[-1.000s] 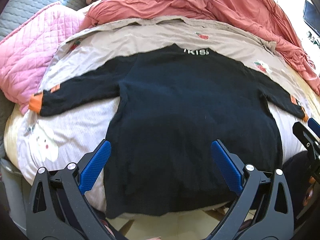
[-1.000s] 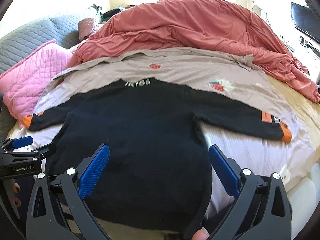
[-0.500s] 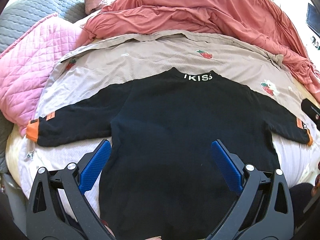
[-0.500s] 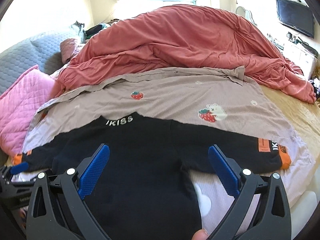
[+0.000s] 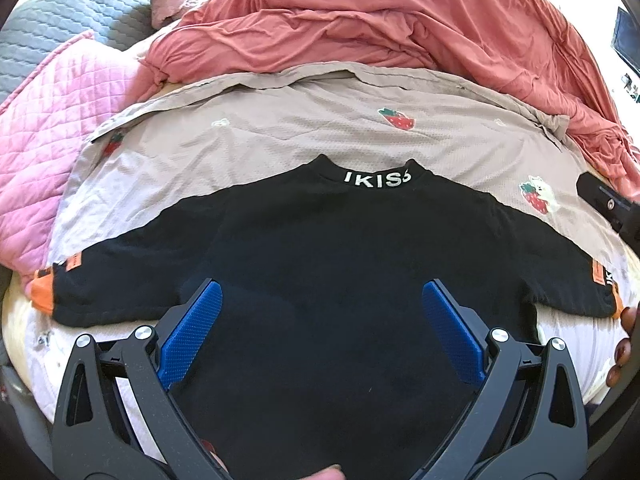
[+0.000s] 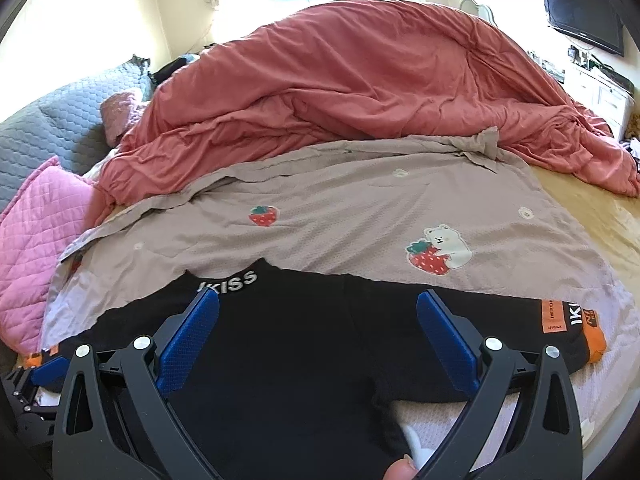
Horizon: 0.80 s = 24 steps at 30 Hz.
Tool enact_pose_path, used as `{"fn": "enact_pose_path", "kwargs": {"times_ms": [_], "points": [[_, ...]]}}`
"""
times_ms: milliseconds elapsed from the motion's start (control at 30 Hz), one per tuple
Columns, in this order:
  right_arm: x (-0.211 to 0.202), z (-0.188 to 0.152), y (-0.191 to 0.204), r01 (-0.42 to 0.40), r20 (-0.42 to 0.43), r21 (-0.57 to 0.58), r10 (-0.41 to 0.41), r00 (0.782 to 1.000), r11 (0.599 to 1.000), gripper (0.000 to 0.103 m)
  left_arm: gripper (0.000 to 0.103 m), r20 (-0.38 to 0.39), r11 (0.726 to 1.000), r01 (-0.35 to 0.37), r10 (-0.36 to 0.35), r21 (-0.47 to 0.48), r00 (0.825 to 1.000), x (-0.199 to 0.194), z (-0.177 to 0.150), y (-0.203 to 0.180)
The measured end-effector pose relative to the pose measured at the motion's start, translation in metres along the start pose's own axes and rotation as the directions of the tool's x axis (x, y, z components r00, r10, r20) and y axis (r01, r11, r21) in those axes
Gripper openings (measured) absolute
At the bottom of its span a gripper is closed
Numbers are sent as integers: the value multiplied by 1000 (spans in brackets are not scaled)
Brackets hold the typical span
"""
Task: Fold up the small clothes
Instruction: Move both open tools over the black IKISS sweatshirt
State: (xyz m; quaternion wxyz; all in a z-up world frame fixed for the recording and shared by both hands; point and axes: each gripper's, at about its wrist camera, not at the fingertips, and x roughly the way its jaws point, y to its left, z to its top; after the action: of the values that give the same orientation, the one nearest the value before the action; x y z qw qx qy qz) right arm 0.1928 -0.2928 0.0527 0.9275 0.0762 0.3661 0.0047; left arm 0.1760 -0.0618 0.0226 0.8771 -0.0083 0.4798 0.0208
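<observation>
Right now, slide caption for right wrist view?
Open right gripper above black IKISS sweater spread flat on strawberry-print blanket.

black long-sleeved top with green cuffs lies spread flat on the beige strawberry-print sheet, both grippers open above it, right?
Not quite: the cuffs are orange, not green, clearest in the right wrist view. The black long-sleeved top lies spread on the beige strawberry-print sheet, left gripper and right gripper open.

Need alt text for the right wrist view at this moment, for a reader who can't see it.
A black long-sleeved top with IKISS on the collar lies spread flat on a beige strawberry-print blanket, its orange-cuffed sleeve stretched to the right. The right gripper hangs open above it. A rumpled red duvet is heaped behind.
</observation>
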Motion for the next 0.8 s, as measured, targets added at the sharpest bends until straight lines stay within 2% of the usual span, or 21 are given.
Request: {"fn": "enact_pose_path", "kwargs": {"times_ms": [233, 433, 533, 800], "points": [[21, -3, -44, 85, -15, 48, -84, 996, 995, 99, 95, -13, 1000, 20, -19, 19, 1000, 24, 7, -19], [31, -4, -105, 177, -24, 156, -175, 984, 972, 99, 95, -44, 999, 28, -27, 22, 999, 48, 8, -35], [33, -9, -132, 255, -25, 181, -255, 967, 950, 99, 95, -51, 999, 22, -20, 35, 998, 58, 7, -44], [33, -19, -197, 368, -67, 275, -364, 929, 888, 99, 95, -75, 995, 51, -45, 86, 996, 81, 1, -75]]}}
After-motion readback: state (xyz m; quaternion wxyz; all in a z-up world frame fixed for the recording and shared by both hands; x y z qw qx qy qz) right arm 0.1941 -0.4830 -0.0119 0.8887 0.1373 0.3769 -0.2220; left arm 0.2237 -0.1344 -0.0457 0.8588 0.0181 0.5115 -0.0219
